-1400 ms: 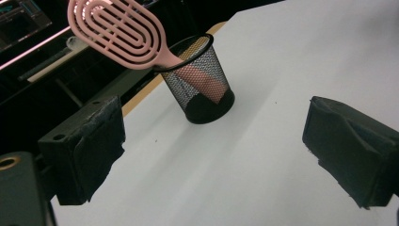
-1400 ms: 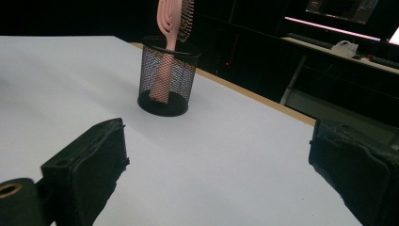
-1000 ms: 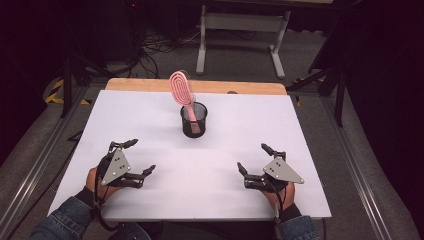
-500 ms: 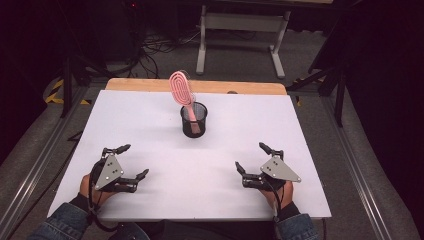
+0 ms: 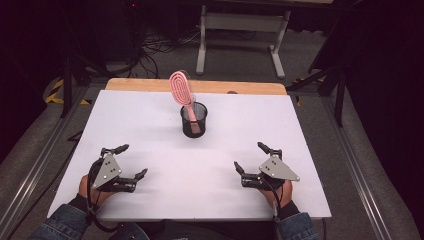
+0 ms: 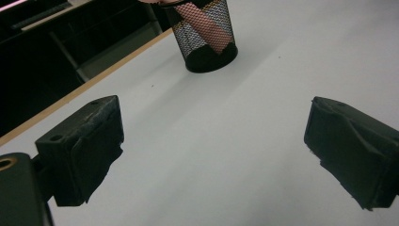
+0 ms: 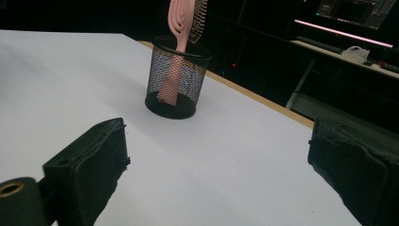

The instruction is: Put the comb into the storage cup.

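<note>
A pink hairbrush [image 5: 181, 88] stands handle-down in a black mesh cup [image 5: 193, 120] near the middle of the white table [image 5: 250, 120]. The cup [image 6: 205, 35] appears ahead of my left gripper's jaws, with the brush handle [image 6: 207, 26] seen through the mesh. In the right gripper view the cup [image 7: 175, 78] holds the brush [image 7: 180, 19] upright. My left gripper [image 5: 133, 161] rests open near the front left, nothing between its fingers [image 6: 80, 150]. At the front right my right gripper [image 5: 251, 157] is open too, its fingers [image 7: 89, 167] wide apart and empty.
A wooden strip [image 5: 150, 85] runs along the table's far edge. Beyond it stand a grey metal frame [image 5: 240, 30] and loose cables [image 5: 145, 47] on the floor. Dark stand legs [image 5: 330, 80] rise at the far right.
The left gripper has drawn back toward the front left edge of the table. The right gripper has barely shifted. The brush and cup have not moved.
</note>
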`<state>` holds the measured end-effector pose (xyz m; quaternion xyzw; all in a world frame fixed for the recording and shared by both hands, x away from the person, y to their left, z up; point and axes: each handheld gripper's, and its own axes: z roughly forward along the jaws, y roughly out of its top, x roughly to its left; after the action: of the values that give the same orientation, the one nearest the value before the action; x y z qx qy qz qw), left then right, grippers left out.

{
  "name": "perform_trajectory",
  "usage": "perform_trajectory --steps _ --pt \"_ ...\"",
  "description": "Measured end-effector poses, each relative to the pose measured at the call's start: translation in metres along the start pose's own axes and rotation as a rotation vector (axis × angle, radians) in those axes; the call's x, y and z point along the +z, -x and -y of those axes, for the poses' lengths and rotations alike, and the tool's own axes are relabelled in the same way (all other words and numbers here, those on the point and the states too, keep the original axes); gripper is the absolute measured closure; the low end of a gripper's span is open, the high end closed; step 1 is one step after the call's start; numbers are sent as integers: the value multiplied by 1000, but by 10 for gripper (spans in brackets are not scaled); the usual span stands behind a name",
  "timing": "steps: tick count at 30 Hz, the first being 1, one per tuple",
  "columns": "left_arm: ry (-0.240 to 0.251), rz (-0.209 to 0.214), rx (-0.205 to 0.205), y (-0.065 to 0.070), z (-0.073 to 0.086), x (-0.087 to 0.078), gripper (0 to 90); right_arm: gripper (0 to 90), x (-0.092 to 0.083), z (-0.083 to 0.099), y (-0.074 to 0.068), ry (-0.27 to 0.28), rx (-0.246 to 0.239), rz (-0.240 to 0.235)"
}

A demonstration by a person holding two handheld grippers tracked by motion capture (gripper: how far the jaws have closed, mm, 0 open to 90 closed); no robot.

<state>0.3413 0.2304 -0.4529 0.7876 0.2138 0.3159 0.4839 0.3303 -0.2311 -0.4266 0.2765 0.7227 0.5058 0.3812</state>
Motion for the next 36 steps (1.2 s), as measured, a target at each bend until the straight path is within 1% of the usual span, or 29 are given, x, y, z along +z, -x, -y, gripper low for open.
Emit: perform_trajectory --steps 1,3,7,9,12,17,36 --pt "-5 3 1 0 0 0 60 58 0 0 0 1 -1 -1" --pt "2 4 -5 0 0 0 57 61 0 1 0 -2 -7 -3" --pt "0 13 3 0 0 -1 57 62 1 0 -2 -4 -16 -2" --pt "11 11 -6 0 1 -1 57 64 0 -1 -4 -1 -18 -3" --pt "8 13 -6 -1 1 -2 58 64 1 -1 -6 -7 -26 -6" --pt "8 11 -15 -3 1 -3 58 66 2 -1 -7 -8 -26 -6" --pt "10 8 -16 -4 1 -3 59 68 2 0 -5 -5 -21 -4"
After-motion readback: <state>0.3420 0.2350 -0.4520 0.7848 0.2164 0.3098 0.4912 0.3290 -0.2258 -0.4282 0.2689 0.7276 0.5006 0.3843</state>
